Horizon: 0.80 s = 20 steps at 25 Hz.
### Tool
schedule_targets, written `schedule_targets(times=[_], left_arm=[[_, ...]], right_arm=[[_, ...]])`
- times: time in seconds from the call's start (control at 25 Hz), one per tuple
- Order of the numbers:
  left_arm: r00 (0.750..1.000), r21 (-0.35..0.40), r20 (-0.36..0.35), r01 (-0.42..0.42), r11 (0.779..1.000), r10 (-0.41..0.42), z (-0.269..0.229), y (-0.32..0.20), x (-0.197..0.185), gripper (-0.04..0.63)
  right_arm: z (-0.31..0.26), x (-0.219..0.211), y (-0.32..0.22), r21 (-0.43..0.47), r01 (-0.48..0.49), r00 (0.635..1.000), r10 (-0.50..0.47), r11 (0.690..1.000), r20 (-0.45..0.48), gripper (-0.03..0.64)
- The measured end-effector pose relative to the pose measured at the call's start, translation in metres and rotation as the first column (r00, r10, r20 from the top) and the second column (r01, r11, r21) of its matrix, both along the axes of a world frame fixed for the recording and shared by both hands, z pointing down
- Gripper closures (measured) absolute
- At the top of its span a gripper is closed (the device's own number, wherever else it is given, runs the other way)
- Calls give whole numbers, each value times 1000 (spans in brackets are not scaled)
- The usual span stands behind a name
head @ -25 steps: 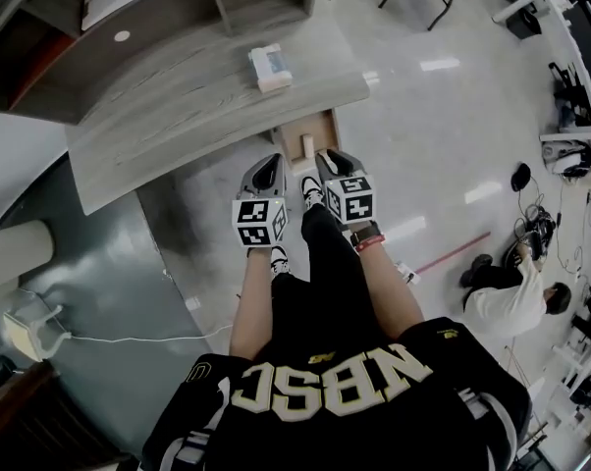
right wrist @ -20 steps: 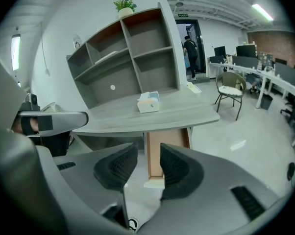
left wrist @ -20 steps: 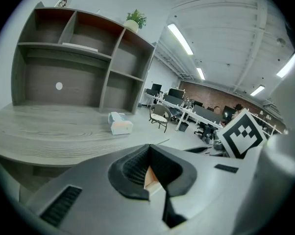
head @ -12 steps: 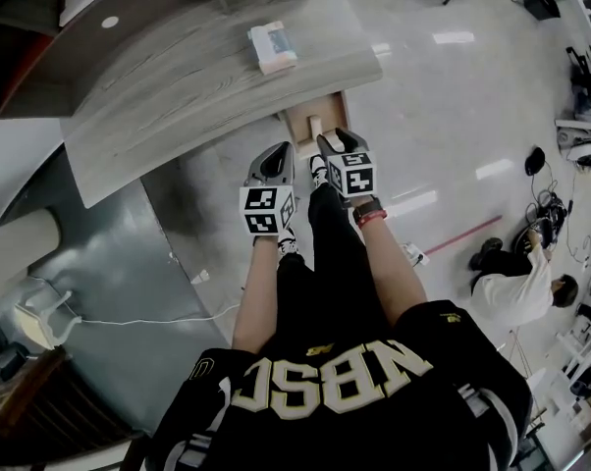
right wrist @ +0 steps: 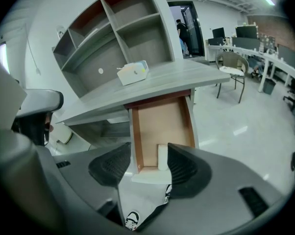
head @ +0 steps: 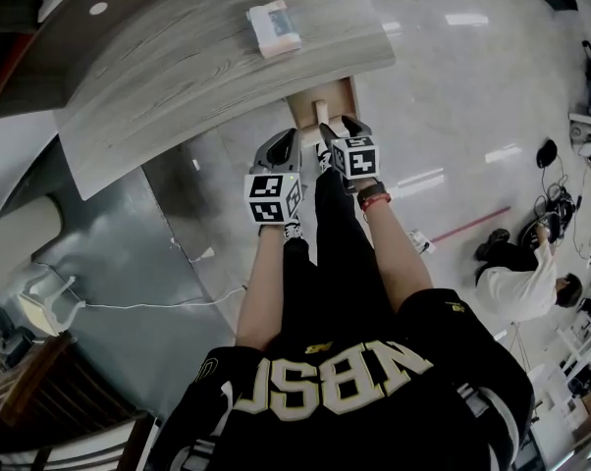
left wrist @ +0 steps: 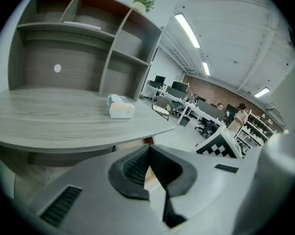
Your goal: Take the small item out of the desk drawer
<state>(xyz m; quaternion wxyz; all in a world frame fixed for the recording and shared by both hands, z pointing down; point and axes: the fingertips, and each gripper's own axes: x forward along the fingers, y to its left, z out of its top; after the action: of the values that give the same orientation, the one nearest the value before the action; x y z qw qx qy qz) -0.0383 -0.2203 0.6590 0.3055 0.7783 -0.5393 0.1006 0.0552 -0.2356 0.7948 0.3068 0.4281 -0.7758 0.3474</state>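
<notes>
Where grey woodgrain desk [head: 207,67] curves over glossy floor [head: 443,86], tan drawer [right wrist: 162,116] stands open; small white block [right wrist: 162,156] at its 5 o'clock corner. Right gripper [right wrist: 147,163] jaws just opening, spread, empty. Left gripper [left wrist: 148,153] pressed together.

Desk [head: 197,67] is grey wood-grain, drawer [right wrist: 162,119] tan (reddish walls), small item [right wrist: 162,157] cream-white.

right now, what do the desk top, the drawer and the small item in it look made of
Desk top: probably grey wood-grain laminate, matte; streaky grain shows.
Drawer: smooth light-brown board with reddish edges, perhaps veneered fibreboard.
Small item: pale matte block; material unclear, maybe foam or plastic.
</notes>
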Motion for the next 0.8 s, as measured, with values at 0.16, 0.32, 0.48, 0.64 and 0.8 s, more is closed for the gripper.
schedule_targets(times=[0.16, 0.32, 0.48, 0.64, 0.8], left_arm=[[1000, -29, 0, 18, 999, -18, 16, -1, -2, 583], [999, -49, 6, 33, 998, -32, 29, -2, -6, 583], [999, -69, 13, 39, 997, -38, 44, -6, -10, 583], [999, -88, 0, 48, 995, -48, 55, -9, -12, 583], [998, -105, -8, 60, 993, -61, 62, -7, -14, 583]], right_arm=[[23, 0, -7, -30, -7, 1000, 7, 1000, -8, 377], [46, -1, -12, -59, 6, 1000, -7, 998, -17, 376], [71, -8, -13, -99, 8, 1000, -8, 995, 2, 376], [92, -14, -16, -144, 2, 1000, 0, 990, 12, 367], [102, -16, -23, -173, -20, 1000, 19, 985, -9, 367]])
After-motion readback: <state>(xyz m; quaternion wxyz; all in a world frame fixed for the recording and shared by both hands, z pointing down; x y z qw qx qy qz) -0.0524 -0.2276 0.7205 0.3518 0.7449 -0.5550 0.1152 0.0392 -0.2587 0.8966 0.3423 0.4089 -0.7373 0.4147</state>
